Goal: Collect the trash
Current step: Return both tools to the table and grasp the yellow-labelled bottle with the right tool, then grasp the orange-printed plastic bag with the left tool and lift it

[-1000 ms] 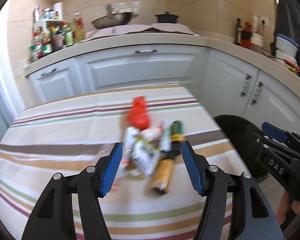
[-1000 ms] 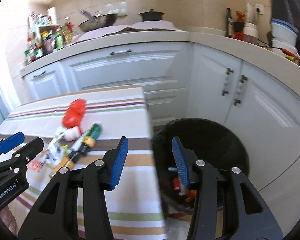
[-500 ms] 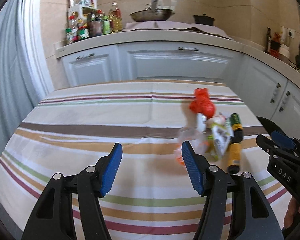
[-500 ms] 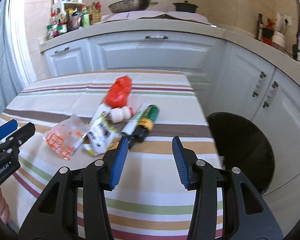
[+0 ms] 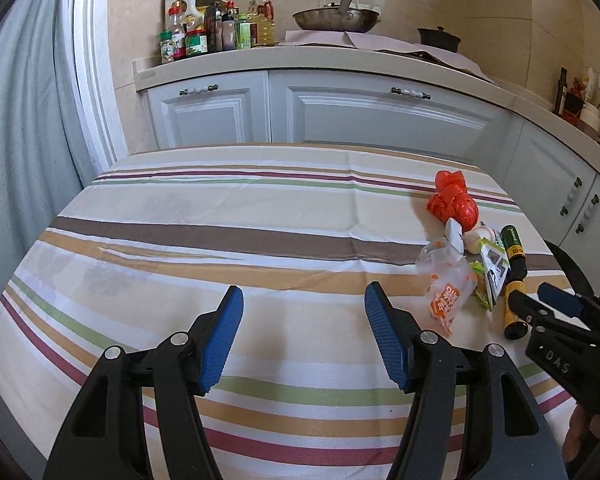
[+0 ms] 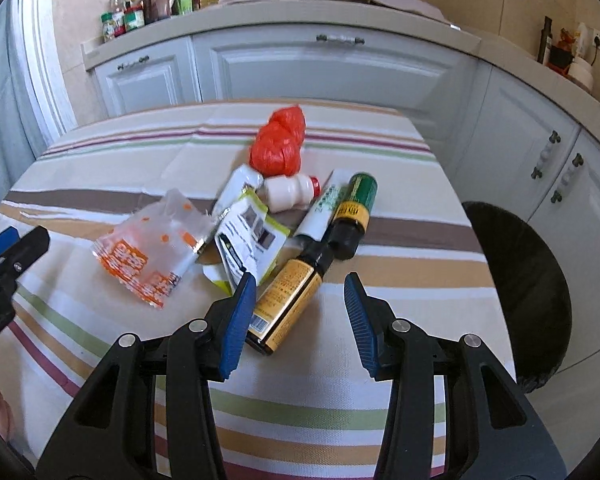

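Observation:
A heap of trash lies on the striped tablecloth [image 6: 380, 264]: a red plastic bag [image 6: 279, 144], a small white bottle [image 6: 290, 194], a green-labelled bottle [image 6: 354, 210], a yellow-labelled dark bottle [image 6: 288, 300], a clear orange-printed wrapper [image 6: 148, 248] and a green-white packet [image 6: 248, 236]. My right gripper [image 6: 300, 312] hovers open just in front of the yellow-labelled bottle, with the bottle's base by the left finger. My left gripper [image 5: 304, 336] is open over bare cloth, left of the wrapper [image 5: 446, 292]. The red bag [image 5: 454, 204] lies further off.
A black trash bin [image 6: 532, 300] stands on the floor off the table's right edge. White kitchen cabinets [image 5: 372, 116] and a countertop with sauce bottles [image 5: 212, 32] and a wok [image 5: 336, 18] run behind the table. A curtain [image 5: 16, 140] hangs at the left.
Both grippers have swung left, away from the bin and over the table. The right one now faces the trash heap closely; the left one has passed the heap, which now sits at its right.

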Action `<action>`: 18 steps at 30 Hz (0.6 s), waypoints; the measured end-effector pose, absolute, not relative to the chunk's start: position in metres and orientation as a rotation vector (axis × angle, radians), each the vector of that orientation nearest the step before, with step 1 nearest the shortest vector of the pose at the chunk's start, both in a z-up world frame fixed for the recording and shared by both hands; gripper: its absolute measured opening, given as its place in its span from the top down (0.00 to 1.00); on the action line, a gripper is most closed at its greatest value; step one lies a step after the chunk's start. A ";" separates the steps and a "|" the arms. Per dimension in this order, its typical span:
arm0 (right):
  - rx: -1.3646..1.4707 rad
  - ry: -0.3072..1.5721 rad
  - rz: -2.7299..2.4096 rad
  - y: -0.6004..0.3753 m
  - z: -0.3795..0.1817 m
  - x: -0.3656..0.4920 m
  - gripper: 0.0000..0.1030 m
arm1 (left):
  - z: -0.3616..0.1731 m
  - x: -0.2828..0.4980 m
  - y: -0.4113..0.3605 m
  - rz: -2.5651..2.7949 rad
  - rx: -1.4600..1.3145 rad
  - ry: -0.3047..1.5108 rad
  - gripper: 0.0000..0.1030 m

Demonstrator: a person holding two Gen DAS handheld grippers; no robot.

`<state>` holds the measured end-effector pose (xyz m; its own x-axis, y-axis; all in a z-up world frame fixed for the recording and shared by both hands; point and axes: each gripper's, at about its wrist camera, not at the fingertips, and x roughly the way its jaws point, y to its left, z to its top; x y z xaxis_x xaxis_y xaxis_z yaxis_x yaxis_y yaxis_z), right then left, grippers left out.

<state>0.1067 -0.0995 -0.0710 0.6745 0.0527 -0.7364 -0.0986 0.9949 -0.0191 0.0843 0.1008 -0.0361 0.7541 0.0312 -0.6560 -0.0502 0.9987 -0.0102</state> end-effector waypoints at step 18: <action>-0.094 0.837 0.101 -0.102 -0.074 0.102 0.77 | -0.037 0.085 0.082 -0.002 -0.012 0.712 0.38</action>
